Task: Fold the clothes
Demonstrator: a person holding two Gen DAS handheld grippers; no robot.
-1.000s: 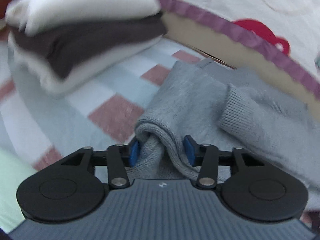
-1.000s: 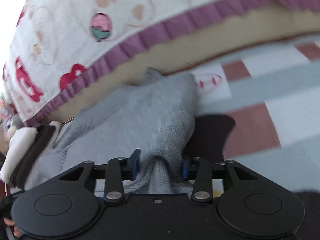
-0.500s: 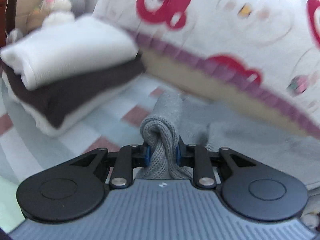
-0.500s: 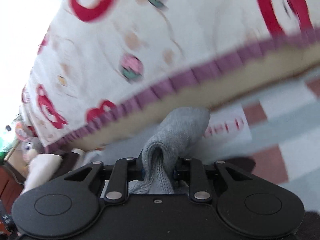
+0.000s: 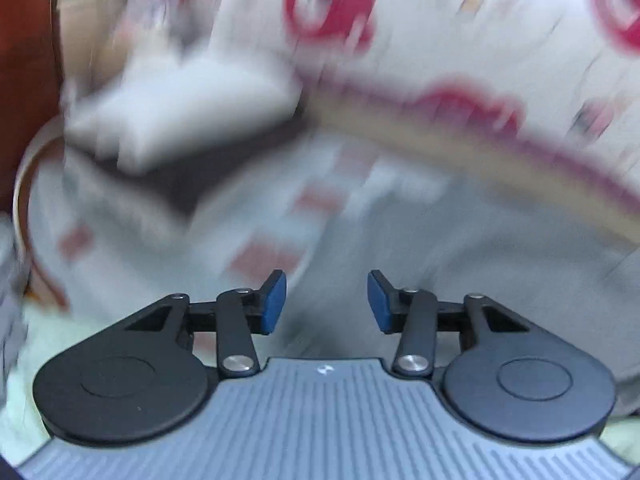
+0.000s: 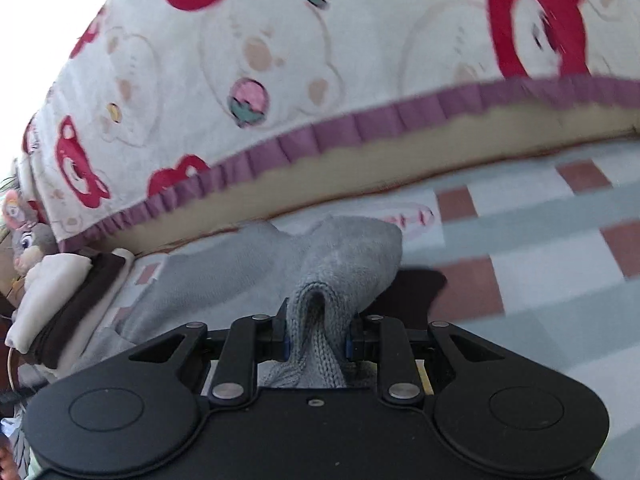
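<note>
On the checked sheet [image 6: 560,272] in front of you lies the grey sweater [image 6: 224,276], stretching leftward from your right hand toward the stack of folded clothes [image 6: 60,300] at the left, with the printed blanket [image 6: 320,60] rising behind it. Your left gripper [image 5: 327,302] is opening, its blue pads [image 5: 275,303] apart with nothing between them; that view is badly blurred, so you cannot tell just where the knit lies below it, only a grey smear beneath and to the right. Your right gripper [image 6: 316,338] is clamped on a bunched fold of the sweater's right edge, lifted off the sheet. The garment's long axis runs left to right between your hands, so I judge the next fold turns on your free left hand retaking the loose left end, which it is nearer to than the right.
</note>
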